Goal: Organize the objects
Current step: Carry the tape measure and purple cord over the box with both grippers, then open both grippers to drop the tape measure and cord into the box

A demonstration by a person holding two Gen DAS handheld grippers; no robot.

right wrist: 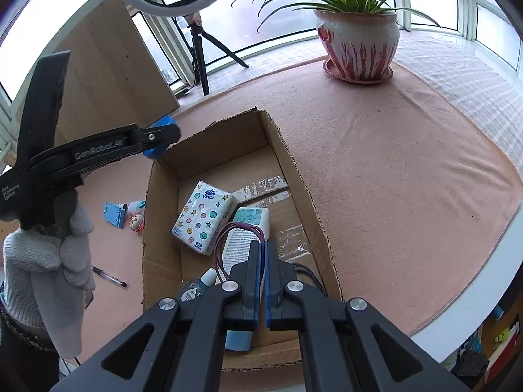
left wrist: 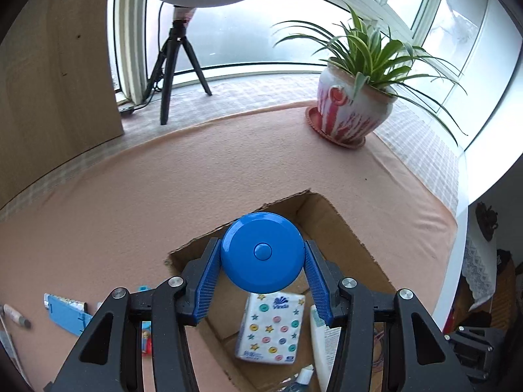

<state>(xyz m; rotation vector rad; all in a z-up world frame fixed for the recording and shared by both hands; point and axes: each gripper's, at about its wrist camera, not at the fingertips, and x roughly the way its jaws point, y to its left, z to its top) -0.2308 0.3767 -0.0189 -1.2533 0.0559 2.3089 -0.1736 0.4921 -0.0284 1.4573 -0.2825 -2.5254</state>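
Left wrist view: the left gripper (left wrist: 261,254) squeezes a round blue case (left wrist: 261,252) at the bottom middle, above the open cardboard box (left wrist: 343,225). A tissue pack (left wrist: 273,326) lies inside.

Right wrist view: the right gripper (right wrist: 262,251) has its fingers pressed together, holding nothing, low in the middle over the box.
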